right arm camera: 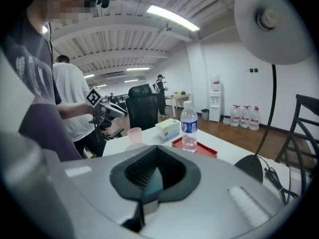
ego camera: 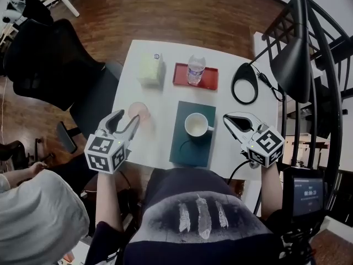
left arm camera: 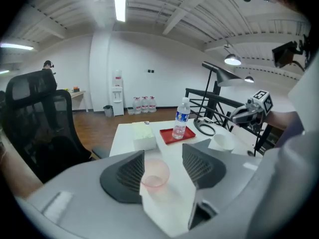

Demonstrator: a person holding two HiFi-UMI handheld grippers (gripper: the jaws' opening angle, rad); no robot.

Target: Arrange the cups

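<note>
A translucent pink cup stands near the white table's left edge. My left gripper is open just in front of it. In the left gripper view the pink cup shows between the spread jaws, and the pads do not touch it. A white cup sits on a dark teal mat at the table's middle. My right gripper hovers to the right of the white cup, shut with nothing in it; in the right gripper view its jaws meet.
A red tray bearing a water bottle and a pale green tissue box stand at the far side. A black lamp base with its cord lies at the far right. A black office chair stands left of the table.
</note>
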